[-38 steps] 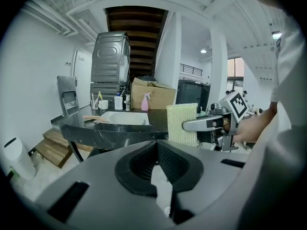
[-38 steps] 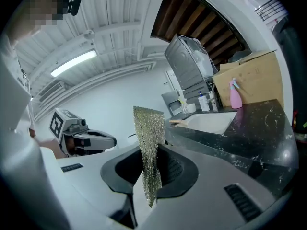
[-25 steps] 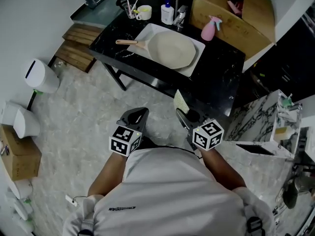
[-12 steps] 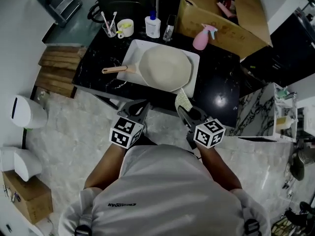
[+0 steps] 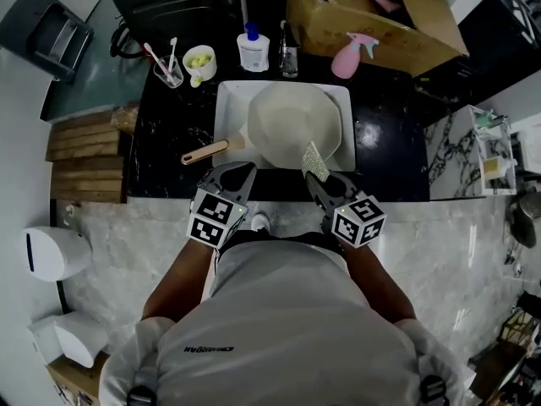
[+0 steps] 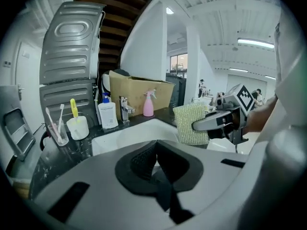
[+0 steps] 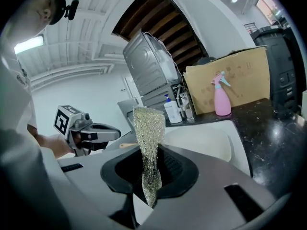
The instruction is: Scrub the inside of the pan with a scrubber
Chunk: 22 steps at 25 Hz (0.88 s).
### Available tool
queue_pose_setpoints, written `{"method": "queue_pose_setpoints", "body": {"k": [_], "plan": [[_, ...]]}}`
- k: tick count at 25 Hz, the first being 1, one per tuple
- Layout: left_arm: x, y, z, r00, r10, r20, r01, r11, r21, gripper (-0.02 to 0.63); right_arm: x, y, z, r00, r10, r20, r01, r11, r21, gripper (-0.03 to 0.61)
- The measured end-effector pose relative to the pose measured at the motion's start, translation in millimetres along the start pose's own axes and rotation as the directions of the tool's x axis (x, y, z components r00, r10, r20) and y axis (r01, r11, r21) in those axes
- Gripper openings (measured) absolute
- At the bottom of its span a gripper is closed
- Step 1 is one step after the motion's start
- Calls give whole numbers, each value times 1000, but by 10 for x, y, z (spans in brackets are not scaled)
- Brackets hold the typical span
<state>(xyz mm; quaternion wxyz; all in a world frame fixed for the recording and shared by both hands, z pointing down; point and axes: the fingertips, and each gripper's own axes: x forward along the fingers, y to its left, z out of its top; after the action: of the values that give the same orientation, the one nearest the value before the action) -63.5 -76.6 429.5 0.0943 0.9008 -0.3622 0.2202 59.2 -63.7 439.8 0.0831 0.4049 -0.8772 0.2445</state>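
Note:
A cream pan [image 5: 292, 123] with a wooden handle [image 5: 206, 151] lies in a white sink [image 5: 226, 100] set in a black counter. My right gripper [image 5: 323, 184] is shut on a glittery mesh scrubber [image 5: 315, 160], which reaches over the pan's near rim. In the right gripper view the scrubber [image 7: 148, 138] stands upright, pinched between the jaws of the right gripper [image 7: 151, 169]. My left gripper [image 5: 236, 177] hovers at the counter's front edge near the handle, shut and empty. The left gripper [image 6: 154, 159] shows closed pads in its own view, with the scrubber [image 6: 190, 123] to its right.
Behind the sink stand a soap bottle [image 5: 252, 51], a faucet [image 5: 289, 47], a white cup [image 5: 199, 61], a toothbrush glass [image 5: 166, 71] and a pink spray bottle [image 5: 347, 57]. A cardboard box [image 5: 372, 15] sits at the back right. Marble floor lies under me.
The person has stepped up to the counter. Both grippers have gone from over the floor to the counter's front edge, and the scrubber now reaches over the pan's near rim.

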Motion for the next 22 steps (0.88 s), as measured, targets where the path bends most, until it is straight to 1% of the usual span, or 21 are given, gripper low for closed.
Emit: {"method": "queue_pose_setpoints", "body": {"k": [3,8,12,18,22], "plan": [[52,176,-73,999,-27,-20,28,999,39,15,134,25,34,999,-45,4,45,999,-24,74],[104,291,-119,995,-74,-63,81,991,107,15,215,33,90,995,-97,3,97,995,-31,74],[154,354,-135,993,-93,-69,101,988,119,15,273,-30,106,992,-123,-11,123,992,-35,72],[272,499,-369,989,-62,-136,80,988,132,17,445,-130,137,992,-117,-44,115,992,-54,73],[332,626,-415,986,-50,-158,70,989,128,17,607,-236,163,992,-110,-59,106,992,-68,74]]}}
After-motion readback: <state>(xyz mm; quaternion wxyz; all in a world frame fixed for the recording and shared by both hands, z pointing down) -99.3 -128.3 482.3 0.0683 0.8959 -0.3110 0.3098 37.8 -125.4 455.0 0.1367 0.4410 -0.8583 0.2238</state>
